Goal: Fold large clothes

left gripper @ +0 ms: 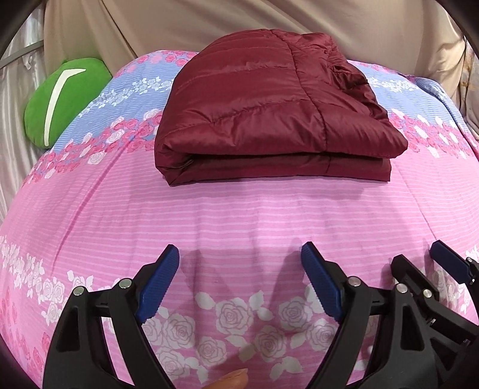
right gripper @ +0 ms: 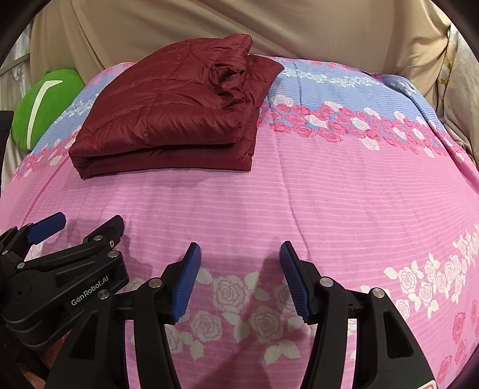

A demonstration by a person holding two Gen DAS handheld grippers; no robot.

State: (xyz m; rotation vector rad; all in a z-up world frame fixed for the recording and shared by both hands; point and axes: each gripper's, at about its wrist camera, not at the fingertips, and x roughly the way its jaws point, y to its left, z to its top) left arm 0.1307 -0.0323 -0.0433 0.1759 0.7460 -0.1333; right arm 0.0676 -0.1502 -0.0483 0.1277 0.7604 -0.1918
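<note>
- Pillow [left gripper: 64, 98]: green, far ahead and left of the left gripper [left gripper: 239, 266], at the bed's left edge, against pale drapery. Not part of the task.
- Jacket [left gripper: 269, 110]: maroon, quilted, lying folded into a squat rectangular stack of layers; ahead of both grippers, well apart from each. Near fold edge straight; right side bunched and rumpled, one lower layer poking out beyond the top one. Judged: folding done or all but done; at most a tidy of the right side remains.
- Bedspread [left gripper: 239, 209]: pink and blue, rose bands, flat. Bare stretch between jacket and grippers, open room for moving either way; more bare cover to the jacket's right.
- Left gripper: jaws spread wide, nothing between them, hovering over the bedspread near its front edge.
- Right gripper [right gripper: 239, 266]: just beside the left one, to its right; jaws apart, somewhat narrower, holding nothing.
- Curtain [right gripper: 269, 27]: beige, hanging behind the bed's far edge, beyond the jacket; limits reach past the stack.
</note>
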